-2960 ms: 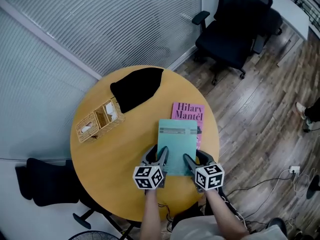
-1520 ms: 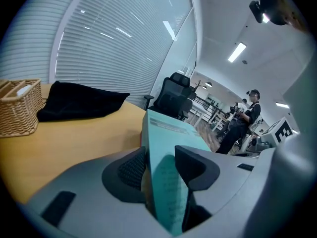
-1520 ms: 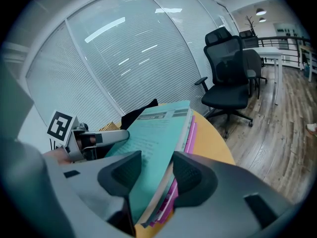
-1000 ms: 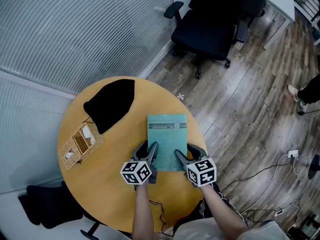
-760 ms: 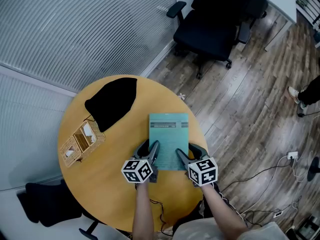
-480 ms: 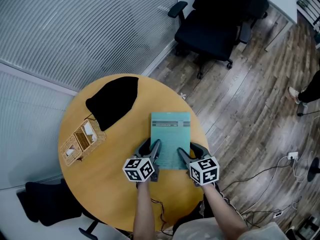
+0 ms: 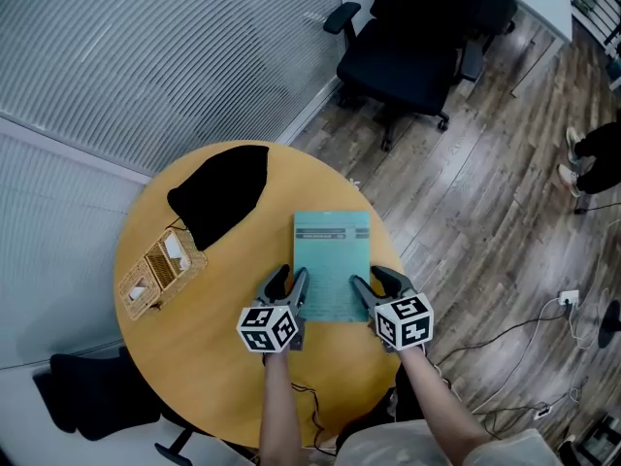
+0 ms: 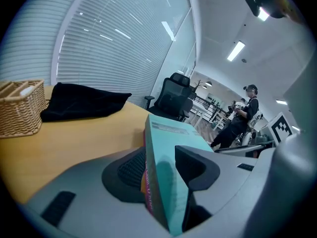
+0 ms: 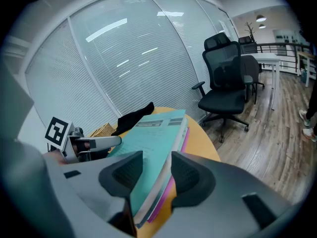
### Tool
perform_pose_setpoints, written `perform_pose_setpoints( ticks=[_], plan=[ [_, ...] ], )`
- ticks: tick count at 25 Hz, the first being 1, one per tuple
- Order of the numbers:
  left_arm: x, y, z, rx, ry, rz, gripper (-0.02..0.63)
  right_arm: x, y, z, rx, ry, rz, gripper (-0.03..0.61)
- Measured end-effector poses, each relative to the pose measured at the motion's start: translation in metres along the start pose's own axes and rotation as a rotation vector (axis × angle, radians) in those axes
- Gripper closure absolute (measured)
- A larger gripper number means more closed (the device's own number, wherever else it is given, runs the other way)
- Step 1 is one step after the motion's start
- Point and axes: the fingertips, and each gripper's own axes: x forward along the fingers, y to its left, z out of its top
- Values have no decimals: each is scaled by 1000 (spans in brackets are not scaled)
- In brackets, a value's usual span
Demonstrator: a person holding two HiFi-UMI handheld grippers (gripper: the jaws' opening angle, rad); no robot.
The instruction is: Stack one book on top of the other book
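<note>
The left forearm reaches forward over the near rim of the worktop, and the left gripper tips downward with its marker cube facing up; its jaws are clamped on the near left corner of the stack, one pad on the cover of the teal book and the other against the edge where the pink book shows underneath; the teal book lies flat on the pink one, between the two pairs of jaws and running away from them; the right forearm mirrors the left, and the right gripper slopes down at much the same angle; its jaws are closing with the near right corner of both books between them, the pads close beside the stack but not plainly pressing it; on the round wooden worktop, a wicker basket sits well out to the left of the left jaws, and a black cloth lies beyond them, left of the books' far end; ribbed blinds fill the wall behind the worktop; a black office chair stands past the books on a wood-plank floor; cables trail on the floor right of the right jaws; a person's feet show at the far right edge.
</note>
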Motion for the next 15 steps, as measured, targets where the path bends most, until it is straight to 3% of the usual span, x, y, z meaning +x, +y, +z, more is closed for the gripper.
perform_pose_setpoints(
  ticks=[6,15],
  plan=[
    [-24,4,-10,5,15,-7,408,-14,7,0,-18,-30,-12,391],
    [-84,7,-28,13,-8,-25,409,-41,28,-15,-151,-25,-34,391]
  ],
)
